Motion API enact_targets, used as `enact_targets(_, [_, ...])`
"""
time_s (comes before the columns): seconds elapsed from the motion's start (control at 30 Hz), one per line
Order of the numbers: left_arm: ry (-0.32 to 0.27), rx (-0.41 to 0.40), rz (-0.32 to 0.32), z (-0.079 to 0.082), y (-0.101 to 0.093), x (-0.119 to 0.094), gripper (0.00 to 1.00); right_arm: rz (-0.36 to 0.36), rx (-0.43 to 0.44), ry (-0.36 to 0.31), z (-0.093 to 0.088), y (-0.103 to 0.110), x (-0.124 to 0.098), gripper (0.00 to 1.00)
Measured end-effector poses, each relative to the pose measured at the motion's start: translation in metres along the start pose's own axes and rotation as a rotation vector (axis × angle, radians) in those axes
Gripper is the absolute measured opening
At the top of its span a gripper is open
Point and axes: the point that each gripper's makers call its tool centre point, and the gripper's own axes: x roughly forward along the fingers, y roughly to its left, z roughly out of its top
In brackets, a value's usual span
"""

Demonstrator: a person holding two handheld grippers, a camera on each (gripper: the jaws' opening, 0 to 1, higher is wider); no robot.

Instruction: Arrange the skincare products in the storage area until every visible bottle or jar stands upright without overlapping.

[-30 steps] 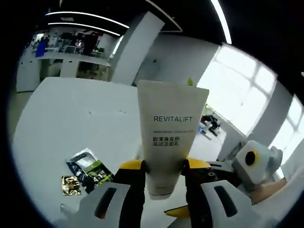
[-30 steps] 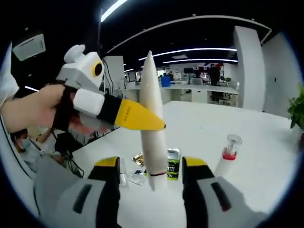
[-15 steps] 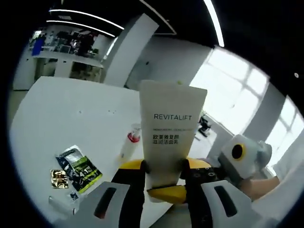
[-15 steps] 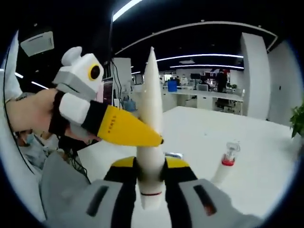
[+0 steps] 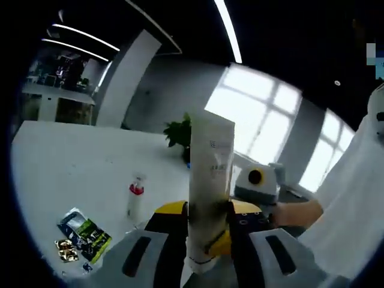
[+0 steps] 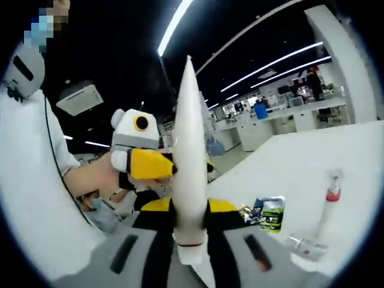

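Observation:
A white REVITALIFT tube (image 5: 210, 180) stands upright in the air, crimped end up, turned partly edge-on in the left gripper view. My left gripper (image 5: 209, 211) has its yellow jaws against both sides of the tube's lower part. In the right gripper view the tube (image 6: 189, 156) appears edge-on as a narrow spike, and my right gripper (image 6: 189, 211) is shut on its lower part. The left gripper (image 6: 150, 163) comes in from the left there, its yellow jaw reaching the tube. The right gripper (image 5: 257, 186) sits just beyond the tube in the left gripper view.
On the white table (image 5: 72, 162) stand a small clear-capped bottle with a red collar (image 5: 135, 195) (image 6: 331, 198) and lie a green-black sachet (image 5: 84, 231) (image 6: 271, 213), a gold sachet (image 5: 65, 249) and a clear item (image 6: 303, 246). A person in white stands close.
Both views have swung and lifted away from the table. The tube has turned from face-on to partly edge-on in the left gripper view. The right gripper stays shut on it.

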Motion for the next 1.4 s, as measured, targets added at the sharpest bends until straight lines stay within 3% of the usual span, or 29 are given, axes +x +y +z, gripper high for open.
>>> enact_targets(0.07, [0.012, 0.037, -0.038, 0.003, -0.01, -0.003, 0.22, 0.083, -0.016, 0.027, -0.004, 0.013, 0.003, 0.2])
enact_targets(0.23, [0.064, 0.112, -0.138, 0.002, -0.036, -0.015, 0.17, 0.262, -0.018, 0.002, 0.0, 0.041, 0.002, 0.2])
enact_targets(0.4, [0.15, 0.218, -0.17, -0.007, -0.048, -0.021, 0.16, 0.355, 0.013, -0.001, -0.003, 0.054, 0.003, 0.2])
enact_targets(0.7, [0.281, 0.297, -0.163, -0.012, -0.047, -0.025, 0.17, 0.374, -0.029, 0.012, -0.004, 0.055, 0.009, 0.2])
enact_targets(0.9, [0.376, 0.271, -0.141, -0.022, -0.039, -0.021, 0.16, 0.359, -0.06, 0.05, -0.011, 0.05, 0.009, 0.2])
enact_targets(1.2, [0.398, 0.219, -0.115, -0.029, -0.027, -0.015, 0.14, 0.33, -0.064, 0.093, -0.02, 0.039, 0.007, 0.2])
enact_targets(1.4, [0.479, 0.261, -0.085, -0.042, -0.013, -0.014, 0.14, 0.281, -0.1, 0.135, -0.034, 0.031, 0.014, 0.21])
